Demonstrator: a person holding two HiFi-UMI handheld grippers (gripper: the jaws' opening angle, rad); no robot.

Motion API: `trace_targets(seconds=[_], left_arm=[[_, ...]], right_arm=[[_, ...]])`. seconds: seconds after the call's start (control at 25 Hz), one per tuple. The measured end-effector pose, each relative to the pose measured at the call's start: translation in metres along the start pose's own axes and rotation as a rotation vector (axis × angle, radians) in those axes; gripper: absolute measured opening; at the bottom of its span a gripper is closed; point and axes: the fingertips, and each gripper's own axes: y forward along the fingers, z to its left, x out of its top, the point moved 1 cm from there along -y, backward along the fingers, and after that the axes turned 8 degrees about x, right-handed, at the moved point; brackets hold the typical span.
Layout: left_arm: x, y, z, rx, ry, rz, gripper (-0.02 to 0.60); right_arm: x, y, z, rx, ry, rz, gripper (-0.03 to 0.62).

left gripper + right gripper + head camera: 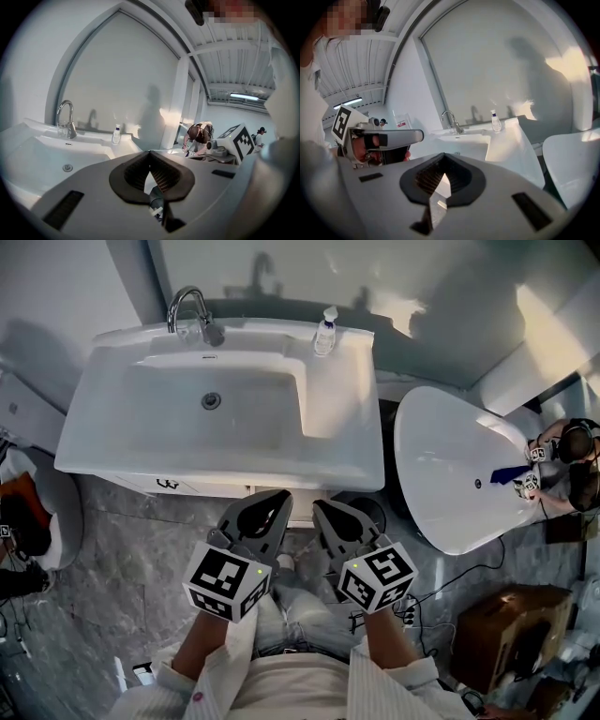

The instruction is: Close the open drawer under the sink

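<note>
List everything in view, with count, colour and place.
sink: one, white, centre
faucet: one, chrome, sink's back left
soap bottle: one, clear with blue, sink's back right
cabinet: one, white, under sink
oval fixture: one, white, right of sink
cardboard box: one, brown, lower right floor
floor: grey marble
other person: one, far right edge
left gripper: one, grey, shut, empty
right gripper: one, grey, shut, empty

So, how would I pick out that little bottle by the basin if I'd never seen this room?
Find the wide white sink against the wall. On its back ledge, right of the curved chrome faucet, stands a small bottle. It's the only bottle there: pale, with a blue label and a white top.
</note>
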Motion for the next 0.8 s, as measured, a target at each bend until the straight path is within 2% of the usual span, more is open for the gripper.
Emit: trace_targets(seconds=[0.32,0.8], left_arm=[[-0.002,0.01,0.015,-0.025,0.005,0.021,0.015],[-0.052,0.017,0.02,-0.038,-0.02,0.114,0.015]], right_arm=[[0.0,0.012,-0.008,-0.042,0.023,-0.006,0.009],[-0.035,0.017,-0.017,-0.077,0.078,0.023,0.009]])
